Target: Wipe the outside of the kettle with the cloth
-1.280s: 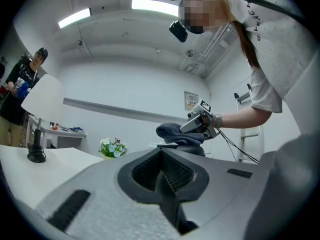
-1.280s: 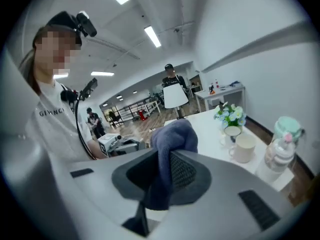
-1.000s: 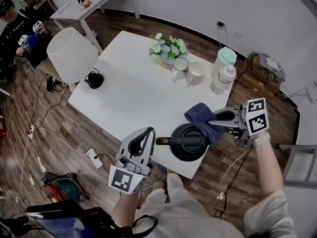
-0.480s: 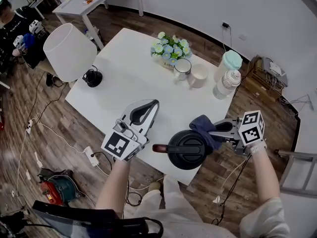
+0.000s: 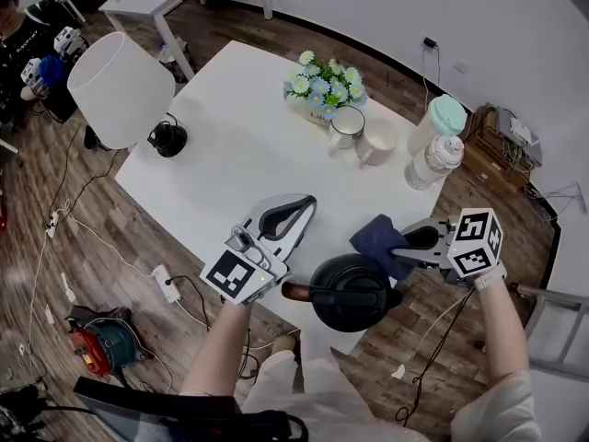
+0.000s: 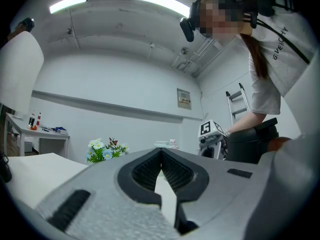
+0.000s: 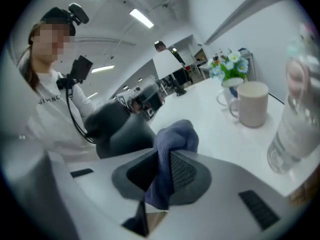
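A black kettle [image 5: 352, 291] stands at the near edge of the white table [image 5: 230, 164], its handle pointing left. My right gripper [image 5: 401, 248] is shut on a dark blue cloth [image 5: 377, 238], which rests against the kettle's upper right side. In the right gripper view the cloth [image 7: 172, 141] bunches out between the jaws of that gripper [image 7: 167, 159], with the kettle [image 7: 117, 129] just beyond. My left gripper [image 5: 306, 206] hovers over the table to the kettle's upper left, shut with nothing in it. In the left gripper view that gripper [image 6: 161, 153] has the kettle [image 6: 250, 143] off to its right.
A white lamp [image 5: 120, 79] with a black base [image 5: 168, 139] stands at the table's left. A flower pot [image 5: 322, 86], two mugs [image 5: 347, 125] [image 5: 377, 141] and two bottles [image 5: 444, 118] [image 5: 431, 161] line the far right. A person [image 5: 28, 44] sits at the far left.
My left gripper has moved from beside the kettle's handle end up over the table. The right gripper stays at the kettle's right with the cloth.
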Available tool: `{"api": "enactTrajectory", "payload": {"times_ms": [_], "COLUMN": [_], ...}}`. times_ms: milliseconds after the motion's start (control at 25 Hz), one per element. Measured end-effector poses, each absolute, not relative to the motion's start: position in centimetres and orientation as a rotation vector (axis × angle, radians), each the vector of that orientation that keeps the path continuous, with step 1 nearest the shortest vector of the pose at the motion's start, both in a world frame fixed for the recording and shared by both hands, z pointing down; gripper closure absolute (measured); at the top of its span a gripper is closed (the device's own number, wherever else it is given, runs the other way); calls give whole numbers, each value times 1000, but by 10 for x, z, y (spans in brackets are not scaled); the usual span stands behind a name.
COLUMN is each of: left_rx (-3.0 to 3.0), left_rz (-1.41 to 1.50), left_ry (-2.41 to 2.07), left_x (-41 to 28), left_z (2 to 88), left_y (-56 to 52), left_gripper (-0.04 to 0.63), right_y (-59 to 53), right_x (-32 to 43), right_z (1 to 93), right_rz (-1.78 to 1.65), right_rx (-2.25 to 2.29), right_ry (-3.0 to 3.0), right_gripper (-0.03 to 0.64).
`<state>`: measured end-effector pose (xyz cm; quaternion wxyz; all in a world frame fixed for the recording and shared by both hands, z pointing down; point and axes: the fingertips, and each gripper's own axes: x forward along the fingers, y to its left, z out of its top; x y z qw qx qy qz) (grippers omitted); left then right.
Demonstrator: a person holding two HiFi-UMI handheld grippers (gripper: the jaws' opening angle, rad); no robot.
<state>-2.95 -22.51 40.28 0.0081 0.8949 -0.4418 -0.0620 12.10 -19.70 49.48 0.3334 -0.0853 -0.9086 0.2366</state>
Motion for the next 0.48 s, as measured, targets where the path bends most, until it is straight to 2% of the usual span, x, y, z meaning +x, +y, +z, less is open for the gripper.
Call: {"api": "enactTrajectory", "payload": {"times_ms": [200,480], "left_rx": [2773,2756], "left_rz": [-166,-122], "left_ry": [-1414,-1384], "left_x": [-30,-45], "left_z": [412,422], "left_y": [-217,-189], "left_gripper": [588,588], "right_y": [-202,-171], "right_x": [77,43], "right_z": [417,401], "right_rz": [428,310], "right_rx": [-557,-1034], "right_ry": [-2395,-2094], "right_gripper": [566,566]}}
